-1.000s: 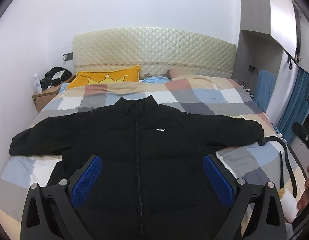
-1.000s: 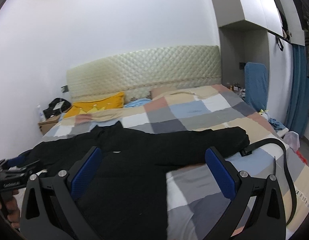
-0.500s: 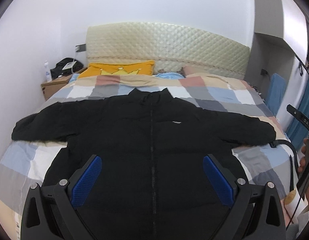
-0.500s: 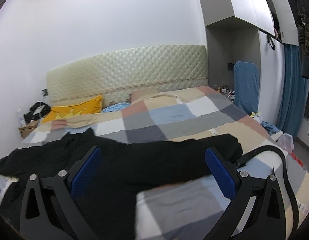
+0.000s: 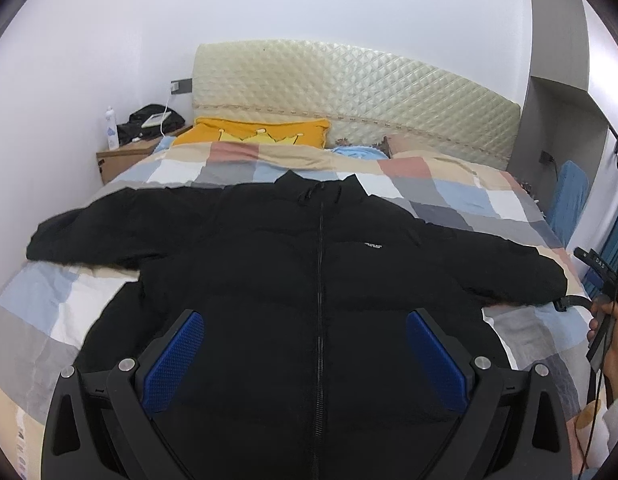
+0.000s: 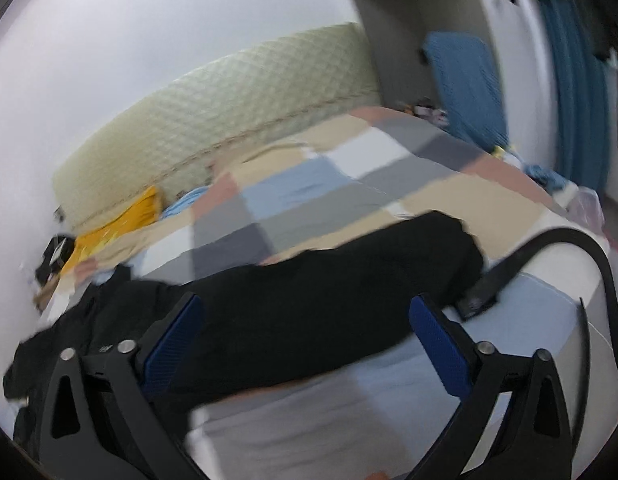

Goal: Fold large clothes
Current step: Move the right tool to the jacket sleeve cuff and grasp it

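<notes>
A large black padded jacket (image 5: 269, 272) lies face up and zipped on the checked bedspread (image 5: 461, 196), both sleeves spread out. My left gripper (image 5: 305, 320) is open and empty, held above the jacket's lower front. My right gripper (image 6: 305, 304) is open and empty, held over the jacket's right sleeve (image 6: 329, 280) near its cuff; this view is blurred and tilted. The right gripper and the hand that holds it show at the right edge of the left wrist view (image 5: 605, 292).
A black strap (image 6: 549, 256) lies by the sleeve cuff at the bed's right edge. A yellow pillow (image 5: 253, 136) leans at the quilted headboard (image 5: 349, 96). A bedside table (image 5: 125, 156) with a bottle and bag stands left. Blue curtains (image 6: 577, 92) hang right.
My left gripper has shifted left, so the jacket sits more to the right in its view. My right gripper has swung right and tilted, closing in on the sleeve cuff.
</notes>
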{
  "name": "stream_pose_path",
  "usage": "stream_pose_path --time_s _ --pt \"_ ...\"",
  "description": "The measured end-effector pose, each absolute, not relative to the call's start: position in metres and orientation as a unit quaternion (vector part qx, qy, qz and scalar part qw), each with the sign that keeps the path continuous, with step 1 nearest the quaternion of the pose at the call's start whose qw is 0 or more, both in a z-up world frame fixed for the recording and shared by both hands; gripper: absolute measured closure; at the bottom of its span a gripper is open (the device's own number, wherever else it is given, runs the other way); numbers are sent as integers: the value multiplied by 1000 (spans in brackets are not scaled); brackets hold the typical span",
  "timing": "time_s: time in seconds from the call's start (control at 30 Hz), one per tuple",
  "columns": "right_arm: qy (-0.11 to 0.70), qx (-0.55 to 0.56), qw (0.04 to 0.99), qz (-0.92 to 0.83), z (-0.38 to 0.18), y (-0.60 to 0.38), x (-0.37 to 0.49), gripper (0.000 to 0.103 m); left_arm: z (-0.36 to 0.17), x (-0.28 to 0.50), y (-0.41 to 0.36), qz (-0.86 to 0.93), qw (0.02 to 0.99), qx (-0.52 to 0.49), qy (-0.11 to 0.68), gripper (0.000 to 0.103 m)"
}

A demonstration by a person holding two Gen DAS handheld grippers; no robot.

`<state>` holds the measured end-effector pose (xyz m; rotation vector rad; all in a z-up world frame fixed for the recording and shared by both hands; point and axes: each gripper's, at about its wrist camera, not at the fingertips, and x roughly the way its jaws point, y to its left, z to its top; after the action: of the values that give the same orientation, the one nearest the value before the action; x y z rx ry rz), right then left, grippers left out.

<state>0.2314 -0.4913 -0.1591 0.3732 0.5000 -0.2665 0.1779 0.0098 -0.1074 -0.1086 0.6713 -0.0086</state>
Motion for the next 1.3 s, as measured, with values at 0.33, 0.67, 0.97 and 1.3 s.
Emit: stream_pose_path --time_s 0.33,0.67,0.97,1.3 --pt "310 340 877 -140 -233 -621 266 34 -152 213 14 23 922 -74 380 1" --pt "312 453 820 -155 -299 -638 307 35 -173 233 7 34 911 -56 407 1" --pt "267 423 848 -177 -299 -638 320 65 -182 242 19 48 907 -49 415 1" --pt "225 339 880 -244 -225 -608 307 99 -169 230 30 50 922 -17 384 1"
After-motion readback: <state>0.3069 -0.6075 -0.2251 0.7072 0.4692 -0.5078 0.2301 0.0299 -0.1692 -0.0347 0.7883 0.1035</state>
